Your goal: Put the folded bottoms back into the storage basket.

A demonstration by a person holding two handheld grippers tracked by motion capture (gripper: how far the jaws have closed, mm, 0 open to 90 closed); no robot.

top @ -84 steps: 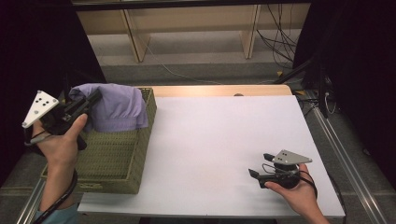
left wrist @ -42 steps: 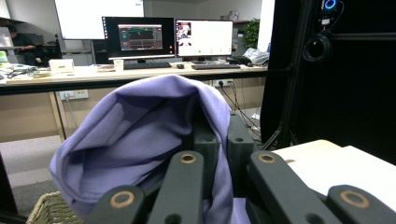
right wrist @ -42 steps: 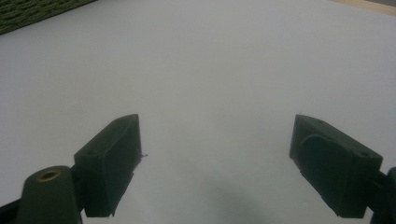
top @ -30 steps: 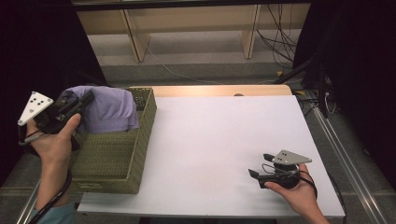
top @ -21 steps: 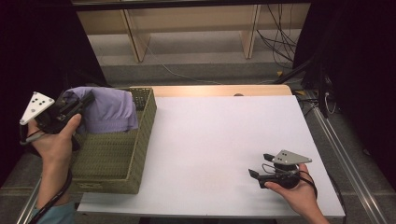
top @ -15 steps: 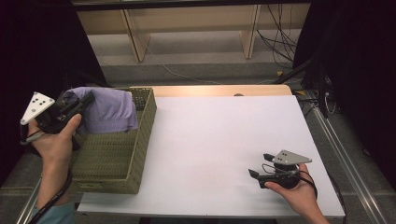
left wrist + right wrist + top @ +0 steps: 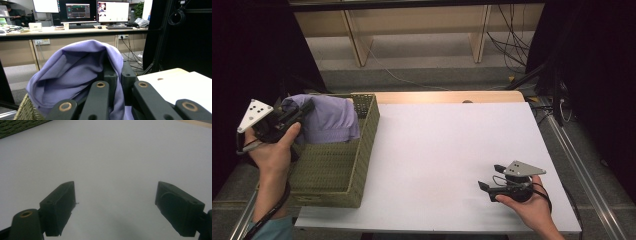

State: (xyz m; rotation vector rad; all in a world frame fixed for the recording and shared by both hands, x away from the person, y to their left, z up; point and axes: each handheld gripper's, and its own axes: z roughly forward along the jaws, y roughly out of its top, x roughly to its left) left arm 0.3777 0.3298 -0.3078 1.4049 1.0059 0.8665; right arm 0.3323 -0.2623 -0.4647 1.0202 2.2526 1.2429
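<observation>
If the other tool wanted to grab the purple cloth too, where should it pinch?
Probably the loose hanging edge of the purple cloth, coming from the table side over the basket wall. The left tool is shut on the top fold, so the cloth drapes down there, thin enough to pinch.

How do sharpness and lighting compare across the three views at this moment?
High view: even light on the white table, black surroundings, purple cloth and woven basket fairly sharp. Left gripper view: cloth crisp, near fingers slightly soft, monitors bright. Right gripper view: fingers blurred, soft shadow on the table beneath them.
</observation>
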